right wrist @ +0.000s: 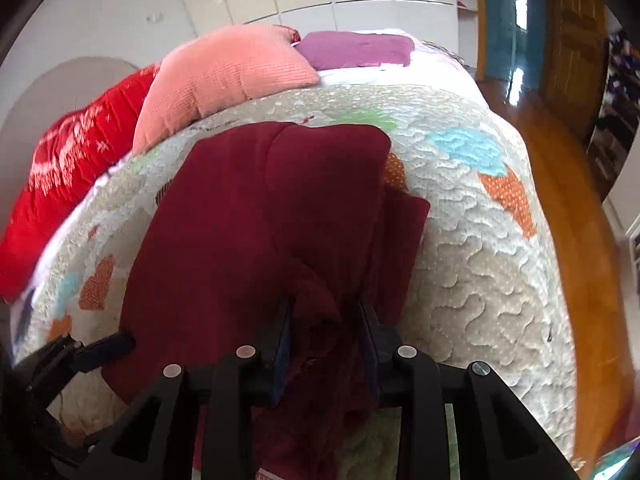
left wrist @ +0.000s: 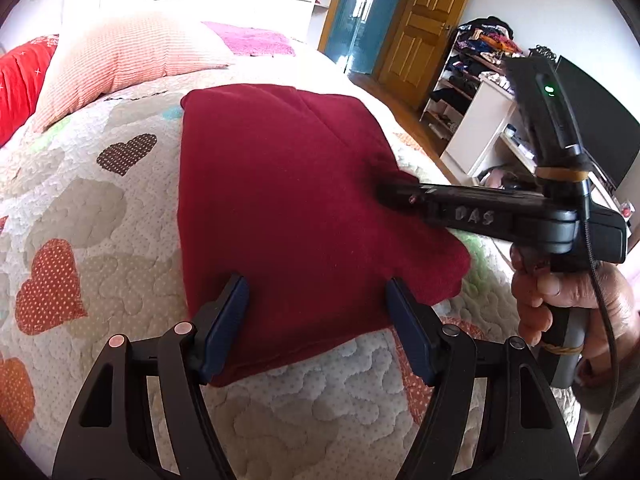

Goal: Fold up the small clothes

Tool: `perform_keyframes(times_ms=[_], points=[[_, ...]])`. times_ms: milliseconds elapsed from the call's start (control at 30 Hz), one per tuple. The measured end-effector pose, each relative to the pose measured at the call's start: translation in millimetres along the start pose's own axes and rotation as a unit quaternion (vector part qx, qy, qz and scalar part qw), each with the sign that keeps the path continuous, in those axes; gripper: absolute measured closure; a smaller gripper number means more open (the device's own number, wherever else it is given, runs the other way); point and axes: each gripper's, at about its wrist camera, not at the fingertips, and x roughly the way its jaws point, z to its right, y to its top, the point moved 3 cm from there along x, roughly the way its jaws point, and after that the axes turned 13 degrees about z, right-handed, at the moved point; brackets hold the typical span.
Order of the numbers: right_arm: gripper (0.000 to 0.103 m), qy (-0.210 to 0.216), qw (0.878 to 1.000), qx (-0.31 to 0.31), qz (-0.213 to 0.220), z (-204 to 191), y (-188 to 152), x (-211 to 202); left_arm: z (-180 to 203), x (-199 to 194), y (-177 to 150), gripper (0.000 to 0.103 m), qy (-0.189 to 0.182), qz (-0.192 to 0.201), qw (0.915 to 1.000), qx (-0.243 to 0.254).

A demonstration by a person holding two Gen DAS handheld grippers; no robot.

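Observation:
A dark red garment (left wrist: 288, 204) lies folded on the heart-patterned quilt (left wrist: 80, 208). My left gripper (left wrist: 318, 292) is open, its blue pads hovering over the garment's near edge and holding nothing. My right gripper (left wrist: 386, 194) comes in from the right and pinches the garment's right edge. In the right wrist view the right gripper (right wrist: 326, 316) is shut on a bunched fold of the dark red garment (right wrist: 256, 216), lifting it off the quilt (right wrist: 480, 260). The left gripper's tip (right wrist: 108, 346) shows at the lower left of that view.
A striped pink pillow (left wrist: 124, 60), a red cushion (left wrist: 20, 76) and a purple cloth (left wrist: 256, 40) lie at the bed's far end. Beyond the right bed edge are wooden floor (right wrist: 568, 200), a wooden door (left wrist: 428, 16), cluttered shelves (left wrist: 468, 76) and a dark screen (left wrist: 596, 120).

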Motion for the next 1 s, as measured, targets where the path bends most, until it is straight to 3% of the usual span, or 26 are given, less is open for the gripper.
perform_keyframes(times_ms=[267, 333, 367, 400, 567, 633, 700, 767, 867, 1000], points=[[0.073, 0.007, 0.998, 0.012, 0.054, -4.8, 13.6, -52.3, -9.7, -20.9, 9.7, 0.033, 0.01, 0.006, 0.9998, -0.015], [0.064, 0.011, 0.998, 0.02, 0.065, -4.9, 17.9, -58.8, -16.3, -25.6, 15.6, 0.033, 0.016, 0.017, 0.9994, -0.025], [0.049, 0.013, 0.997, 0.028, 0.069, -4.3, 18.8, -58.9, -19.8, -26.0, 18.2, 0.033, 0.019, 0.02, 0.9992, -0.03], [0.041, 0.01, 0.997, 0.037, 0.073, -3.6, 19.8, -56.6, -22.9, -25.3, 20.2, 0.033, 0.023, 0.02, 0.9989, -0.036], [0.041, 0.009, 0.996, 0.086, 0.038, 11.9, 10.9, -22.0, -38.4, -10.5, 25.8, 0.033, 0.027, 0.01, 0.9979, -0.057], [0.034, 0.012, 0.994, 0.106, 0.031, 20.8, 5.3, -12.0, -44.6, -3.0, 27.1, 0.033, 0.02, 0.007, 0.9974, -0.069], [0.02, 0.018, 0.991, 0.126, 0.033, 28.5, 0.8, -5.6, -52.4, 7.0, 26.7, 0.032, 0.006, 0.003, 0.996, -0.089], [0.015, 0.025, 0.989, 0.139, 0.032, 35.2, -2.2, 0.7, -60.2, 17.8, 25.5, 0.031, 0.0, -0.003, 0.9942, -0.107], [0.013, 0.052, 0.987, 0.152, 0.026, 40.8, -4.2, 12.6, -67.8, 31.9, 24.3, 0.021, -0.016, -0.001, 0.9914, -0.13], [0.012, 0.076, 0.987, 0.142, 0.026, 35.9, -2.4, 25.7, -74.7, 52.4, 21.3, 0.019, -0.044, -0.017, 0.9852, -0.165]])
